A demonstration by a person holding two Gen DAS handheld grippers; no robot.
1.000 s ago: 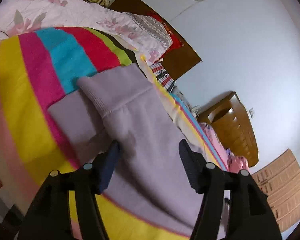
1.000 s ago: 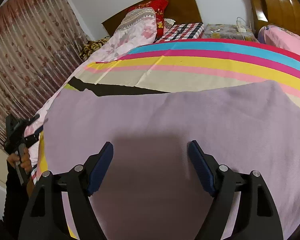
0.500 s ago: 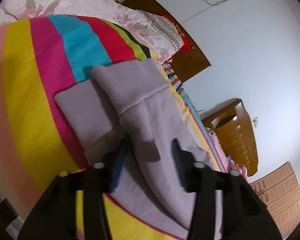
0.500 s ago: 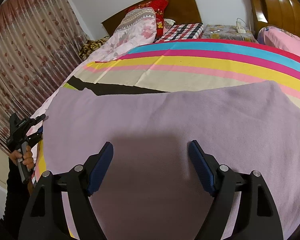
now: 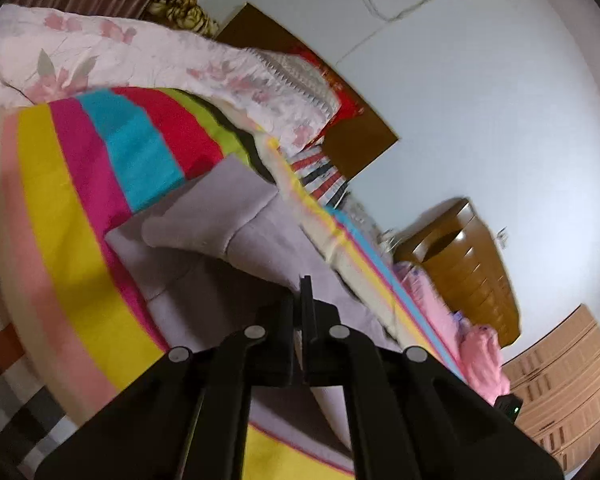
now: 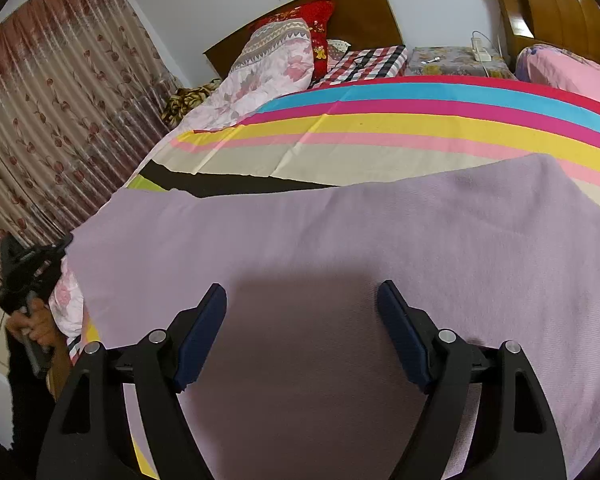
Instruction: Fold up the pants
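Lilac pants [image 6: 340, 240] lie spread on a bed with a rainbow-striped sheet [image 6: 380, 128]. In the left wrist view the pants [image 5: 236, 232] show their ribbed waistband end, raised off the sheet. My left gripper [image 5: 302, 300] is shut on a fold of the pants cloth near that end. It also shows in the right wrist view [image 6: 28, 272], at the pants' left edge. My right gripper [image 6: 302, 332] is open, its blue pads [image 6: 198, 340] hovering just above the flat middle of the pants, holding nothing.
A floral quilt [image 6: 260, 80] and pillows [image 6: 296, 32] lie at the wooden headboard [image 6: 340, 4]. Curtains [image 6: 60, 120] hang at the left. A nightstand [image 6: 456, 60] and a second bed with pink bedding [image 6: 564, 72] stand at the right. A wooden dresser [image 5: 468, 264] stands beyond.
My left gripper has gone from open to shut, pinching the pants cloth, and lifted it slightly. The right gripper has stayed open above the pants.
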